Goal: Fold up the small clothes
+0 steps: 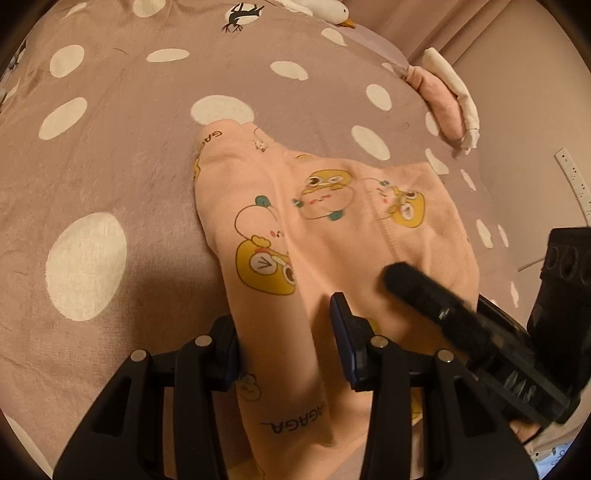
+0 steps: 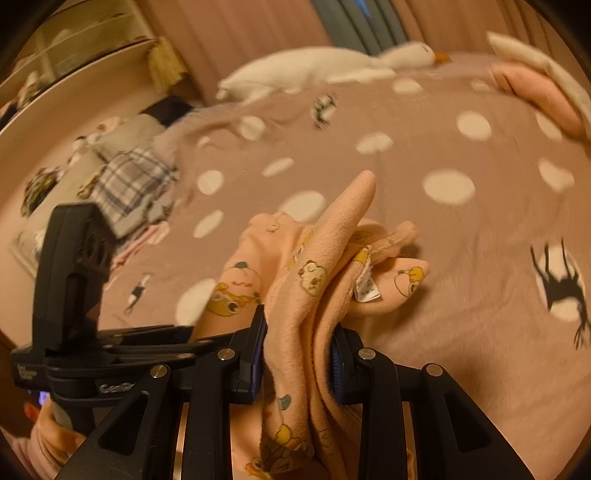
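Left wrist view: left gripper [image 1: 286, 332] clamped on peach printed garment [image 1: 332, 214], spread over polka-dot bedspread [image 1: 110, 166]; right gripper [image 1: 443, 310] at 4 o'clock

Right wrist view: right gripper [image 2: 297, 350] pinching bunched garment [image 2: 332, 266], centre; plush goose [image 2: 332, 66] at 12 o'clock

A dusty pink bedspread [image 1: 155, 122] with white dots and small black bird prints is covering the bed. A white toy goose [image 2: 325, 66] is lying along its far edge, with pink curtains [image 2: 243, 33] hanging behind. A plaid cloth [image 2: 133, 184] is lying at the left side beside a curved pale shelf [image 2: 85, 48]. Warm, dim light is tinting the plain wall [image 1: 517, 107].
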`<action>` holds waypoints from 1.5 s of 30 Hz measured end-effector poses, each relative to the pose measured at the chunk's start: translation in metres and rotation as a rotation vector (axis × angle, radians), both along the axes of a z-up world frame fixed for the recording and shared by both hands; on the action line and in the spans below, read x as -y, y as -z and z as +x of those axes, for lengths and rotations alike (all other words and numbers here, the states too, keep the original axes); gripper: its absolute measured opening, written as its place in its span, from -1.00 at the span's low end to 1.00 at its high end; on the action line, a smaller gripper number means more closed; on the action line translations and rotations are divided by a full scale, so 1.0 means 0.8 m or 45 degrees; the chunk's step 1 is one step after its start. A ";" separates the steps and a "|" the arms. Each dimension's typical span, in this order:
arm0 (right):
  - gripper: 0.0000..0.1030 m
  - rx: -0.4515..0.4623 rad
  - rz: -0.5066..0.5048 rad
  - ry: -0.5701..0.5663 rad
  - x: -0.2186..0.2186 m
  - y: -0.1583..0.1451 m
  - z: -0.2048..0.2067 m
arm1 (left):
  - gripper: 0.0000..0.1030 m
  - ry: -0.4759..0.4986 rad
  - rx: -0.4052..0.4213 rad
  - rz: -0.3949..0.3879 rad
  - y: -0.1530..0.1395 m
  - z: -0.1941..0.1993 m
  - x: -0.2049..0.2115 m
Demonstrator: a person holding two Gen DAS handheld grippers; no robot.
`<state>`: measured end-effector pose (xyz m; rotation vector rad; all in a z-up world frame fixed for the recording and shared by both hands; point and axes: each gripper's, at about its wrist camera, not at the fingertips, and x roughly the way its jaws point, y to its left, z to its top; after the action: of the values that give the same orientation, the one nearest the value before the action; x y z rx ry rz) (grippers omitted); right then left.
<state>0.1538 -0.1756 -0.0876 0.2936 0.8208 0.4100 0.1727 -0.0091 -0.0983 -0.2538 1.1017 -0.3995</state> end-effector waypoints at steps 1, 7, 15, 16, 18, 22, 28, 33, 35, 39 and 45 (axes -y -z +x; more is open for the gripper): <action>-0.40 -0.033 0.046 0.030 0.011 0.006 0.002 | -0.18 -0.003 0.000 0.006 0.001 0.000 -0.001; -0.33 -0.179 0.208 0.150 0.057 0.031 0.002 | 0.03 -0.009 -0.021 0.047 0.006 -0.004 -0.001; -0.12 -0.257 0.358 0.221 0.082 0.048 -0.013 | 0.23 -0.021 -0.025 0.073 0.008 -0.019 -0.008; -0.12 -0.255 0.359 0.225 0.082 0.047 -0.014 | 0.24 -0.025 -0.026 0.075 0.007 -0.022 -0.010; -0.12 -0.248 0.346 0.231 0.082 0.043 -0.018 | 0.28 -0.031 -0.024 0.089 0.006 -0.027 -0.012; -0.10 -0.186 0.300 0.193 0.080 0.026 -0.031 | 0.32 -0.038 -0.016 0.121 0.006 -0.043 -0.016; -0.07 -0.159 0.076 0.075 0.059 0.024 -0.050 | 0.34 -0.023 0.004 0.180 0.009 -0.066 -0.010; -0.06 -0.202 0.084 0.134 0.074 0.037 -0.055 | 0.34 -0.014 0.012 0.220 0.013 -0.079 -0.007; -0.06 -0.204 0.080 0.166 0.079 0.038 -0.058 | 0.34 -0.017 0.016 0.230 0.013 -0.085 -0.008; -0.06 -0.181 0.111 0.152 0.079 0.033 -0.070 | 0.36 -0.021 0.027 0.253 0.014 -0.093 -0.006; -0.06 -0.187 0.036 0.149 0.071 0.038 -0.081 | 0.42 -0.019 0.036 0.278 0.015 -0.103 -0.003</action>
<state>0.0893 -0.2320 -0.1178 0.3993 0.9370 0.2929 0.0906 -0.0063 -0.1103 -0.0631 1.1048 -0.2660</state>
